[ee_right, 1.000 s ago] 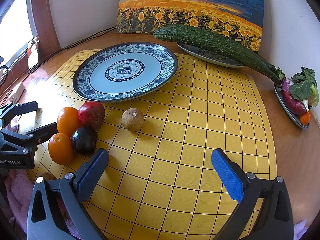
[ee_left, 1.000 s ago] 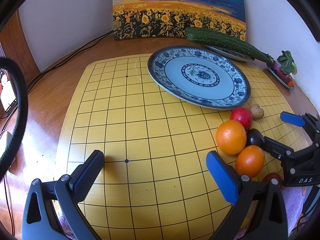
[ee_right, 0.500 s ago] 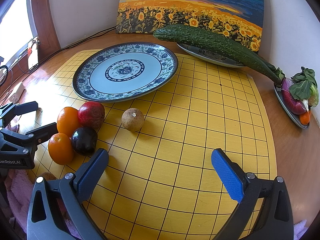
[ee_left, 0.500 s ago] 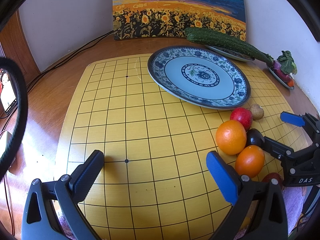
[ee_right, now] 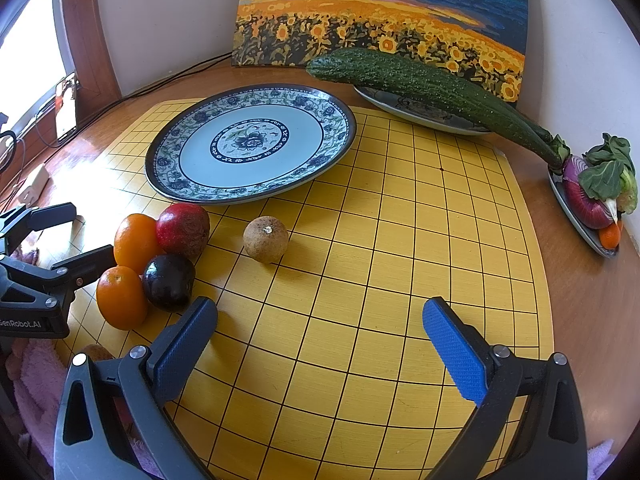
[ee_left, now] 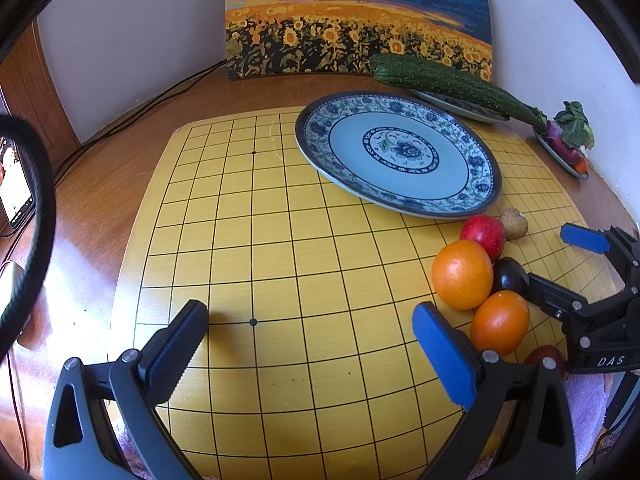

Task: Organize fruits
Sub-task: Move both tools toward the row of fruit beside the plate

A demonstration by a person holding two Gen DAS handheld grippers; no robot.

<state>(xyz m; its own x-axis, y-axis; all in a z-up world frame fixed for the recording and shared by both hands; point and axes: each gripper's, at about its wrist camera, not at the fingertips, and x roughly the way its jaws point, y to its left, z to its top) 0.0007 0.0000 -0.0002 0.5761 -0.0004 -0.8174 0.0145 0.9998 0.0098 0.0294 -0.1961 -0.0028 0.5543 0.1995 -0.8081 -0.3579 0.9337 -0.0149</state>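
Both tongs wide open, nothing held. Left tongs (ee_left: pixel 310 342) sit low centre of the left wrist view, over bare yellow grid board (ee_left: pixel 280 240). Right tongs (ee_right: pixel 320 340) low centre of the right wrist view, also over the board.

Fruit cluster, right wrist view, left-centre of frame: two oranges, upper orange (ee_right: pixel 134 242) and lower orange (ee_right: pixel 120 298), red fruit (ee_right: pixel 183 229), dark plum-like fruit (ee_right: pixel 168 282), all touching or just beside each other on the board. Brownish round fruit (ee_right: pixel 265 239) sits apart, a bit right of the cluster. Another fruit partly hidden at lower left behind the tongs, can't tell what kind.

Blue-white patterned plate (ee_right: pixel 168 160) upper-centre, no fruit on it, rim near the red fruit. Behind it a long cucumber (ee_right: pixel 432 92) on a second dish (ee_right: pixel 400 110), upper right. Small dish w/ red onion (ee_right: pixel 588 204) and greens at far right edge, on the wooden worktop (ee_right: pixel 580 300). Sunflower painting (ee_right: pixel 380 20) leans on the wall at top.
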